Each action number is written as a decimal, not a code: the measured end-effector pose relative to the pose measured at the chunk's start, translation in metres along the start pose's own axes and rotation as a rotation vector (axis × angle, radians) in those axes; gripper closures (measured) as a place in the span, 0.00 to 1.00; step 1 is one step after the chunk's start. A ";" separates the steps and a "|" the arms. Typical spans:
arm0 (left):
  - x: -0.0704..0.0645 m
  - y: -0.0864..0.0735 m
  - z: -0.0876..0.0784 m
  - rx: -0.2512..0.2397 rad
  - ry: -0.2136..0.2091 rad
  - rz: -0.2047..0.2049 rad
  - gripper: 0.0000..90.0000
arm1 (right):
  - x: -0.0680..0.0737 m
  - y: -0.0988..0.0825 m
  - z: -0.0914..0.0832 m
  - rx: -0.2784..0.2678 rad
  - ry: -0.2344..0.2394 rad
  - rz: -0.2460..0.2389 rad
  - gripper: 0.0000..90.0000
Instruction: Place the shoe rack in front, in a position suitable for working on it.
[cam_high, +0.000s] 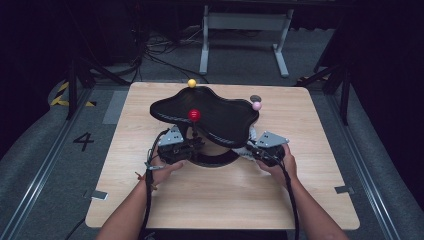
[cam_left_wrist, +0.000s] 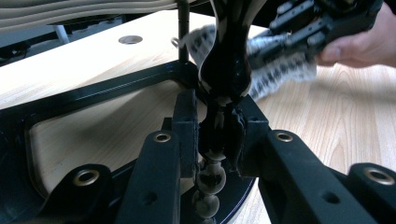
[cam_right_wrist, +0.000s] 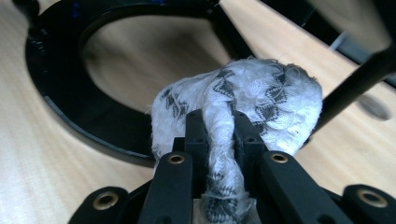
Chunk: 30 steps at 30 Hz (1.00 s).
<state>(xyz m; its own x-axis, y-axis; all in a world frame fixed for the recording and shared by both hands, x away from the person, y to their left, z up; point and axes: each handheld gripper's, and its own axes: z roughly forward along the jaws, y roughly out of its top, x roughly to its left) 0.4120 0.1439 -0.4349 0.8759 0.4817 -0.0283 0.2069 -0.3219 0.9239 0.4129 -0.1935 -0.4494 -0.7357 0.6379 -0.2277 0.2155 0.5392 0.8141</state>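
Stand (cam_high: 207, 117), black w/ wavy top, sits mid-table (cam_high: 310, 195); high view alone shows its 3 balls: yellow (cam_high: 191, 83), red (cam_high: 194, 115), pink (cam_high: 256, 105). Left gripper (cam_left_wrist: 219, 135) view shows what top hides: jaws clenched on stand's glossy black stem (cam_left_wrist: 226, 70), just above ring base (cam_left_wrist: 93, 93). Right gripper (cam_right_wrist: 219, 135) view: jaws clamped on 1 white patterned cloth (cam_right_wrist: 252, 102), bunched against ring base, near stem. 2 grippers, 1 cloth.

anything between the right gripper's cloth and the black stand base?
Nothing visible. The right gripper is shut on the white patterned cloth, which bulges just in front of the black ring base with bare table between. The left gripper clamps the stand's stem, off to the side.
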 end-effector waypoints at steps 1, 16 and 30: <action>-0.001 0.000 0.000 0.002 -0.004 -0.011 0.83 | 0.001 -0.001 0.001 0.006 0.003 0.003 0.89; -0.007 0.002 0.002 0.010 0.008 0.035 0.83 | 0.020 -0.010 0.013 0.044 0.068 0.018 0.88; -0.019 0.006 0.011 0.014 -0.030 0.064 0.83 | 0.052 -0.005 0.012 0.072 0.114 -0.052 0.88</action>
<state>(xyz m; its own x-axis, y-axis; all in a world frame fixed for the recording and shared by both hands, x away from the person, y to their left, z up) 0.4012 0.1237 -0.4330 0.9004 0.4347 0.0194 0.1557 -0.3633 0.9186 0.3813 -0.1562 -0.4713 -0.8145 0.5435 -0.2029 0.2177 0.6106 0.7614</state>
